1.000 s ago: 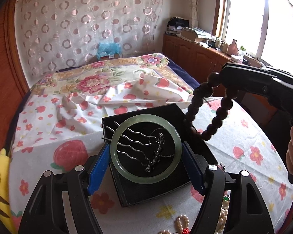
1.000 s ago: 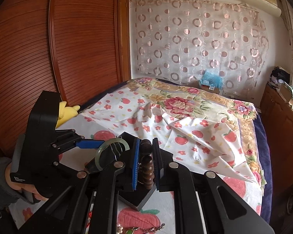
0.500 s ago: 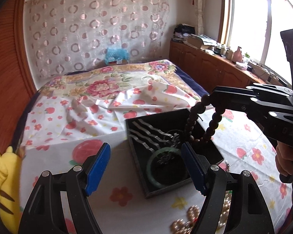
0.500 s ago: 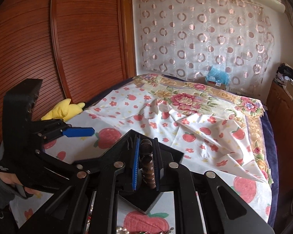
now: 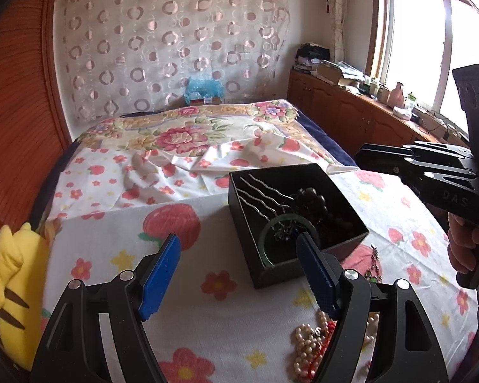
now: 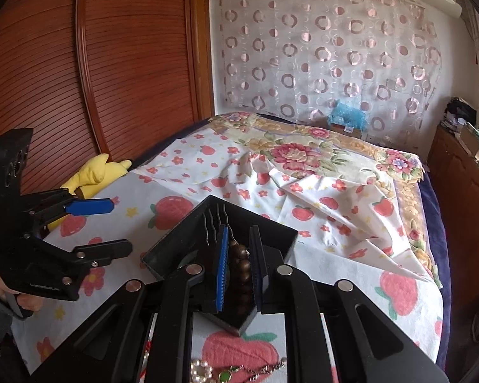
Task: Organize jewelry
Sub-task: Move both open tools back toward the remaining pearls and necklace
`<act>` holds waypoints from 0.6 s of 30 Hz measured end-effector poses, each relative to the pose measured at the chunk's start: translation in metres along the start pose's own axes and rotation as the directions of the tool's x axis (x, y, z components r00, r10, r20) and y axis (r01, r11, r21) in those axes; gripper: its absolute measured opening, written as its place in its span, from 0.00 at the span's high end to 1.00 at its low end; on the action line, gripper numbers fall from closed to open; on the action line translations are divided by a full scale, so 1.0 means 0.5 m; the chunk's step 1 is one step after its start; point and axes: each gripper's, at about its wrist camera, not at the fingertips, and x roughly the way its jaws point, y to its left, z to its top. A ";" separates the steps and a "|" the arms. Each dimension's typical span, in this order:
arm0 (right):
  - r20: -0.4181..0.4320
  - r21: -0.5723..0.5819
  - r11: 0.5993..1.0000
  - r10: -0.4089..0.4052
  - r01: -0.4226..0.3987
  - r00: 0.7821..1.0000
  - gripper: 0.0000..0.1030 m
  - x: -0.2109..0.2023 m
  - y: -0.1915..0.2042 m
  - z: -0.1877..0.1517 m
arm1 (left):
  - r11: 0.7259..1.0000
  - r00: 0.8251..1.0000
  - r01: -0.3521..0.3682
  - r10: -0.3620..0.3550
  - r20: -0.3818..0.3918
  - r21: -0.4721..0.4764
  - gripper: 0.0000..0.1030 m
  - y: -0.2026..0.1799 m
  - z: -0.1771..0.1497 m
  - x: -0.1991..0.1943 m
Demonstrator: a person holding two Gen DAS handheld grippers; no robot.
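A black jewelry box point(image 5: 332, 249) sits on the bed. It holds silver wavy hairpins point(image 5: 258, 191), a green jade bangle point(image 5: 266, 239) and a dark wooden bead bracelet point(image 5: 313, 204). My left gripper point(image 5: 239, 274) is open and empty, in front of the box. My right gripper point(image 6: 241, 265) hovers above the box with its jaws slightly apart. The bead bracelet point(image 6: 241, 266) lies in the box below the gap between them. The box point(image 6: 182, 239) shows under its fingers.
Pearl and red bead strands point(image 5: 313, 344) lie on the flowered sheet near the box's front. A pearl piece and a green-stone chain point(image 6: 226, 371) lie below the right gripper. A yellow plush toy point(image 5: 6, 274) sits at the bed's left edge. Wooden cabinets point(image 5: 351, 118) stand on the right.
The left gripper let go of the jade bangle into the box and drew back. The right gripper lowered the bead bracelet into the box and opened off it.
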 end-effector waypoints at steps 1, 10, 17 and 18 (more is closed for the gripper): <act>-0.002 0.005 1.000 -0.002 0.002 1.000 0.85 -0.006 0.000 -0.007 | 1.000 1.000 0.000 0.000 0.003 0.001 0.30 -0.002 -0.004 -0.006; -0.039 0.031 0.999 -0.038 0.039 0.999 0.85 -0.044 0.006 -0.089 | 1.000 1.000 0.009 -0.010 0.015 0.010 0.30 -0.023 -0.050 -0.060; -0.110 0.036 0.999 -0.034 0.038 0.993 0.78 -0.050 0.028 -0.174 | 1.000 1.000 0.021 -0.021 0.013 0.000 0.30 -0.036 -0.096 -0.092; -0.115 0.037 0.999 -0.029 0.033 0.993 0.78 -0.052 0.031 -0.183 | 1.000 1.000 0.021 -0.021 0.009 -0.002 0.30 -0.038 -0.106 -0.096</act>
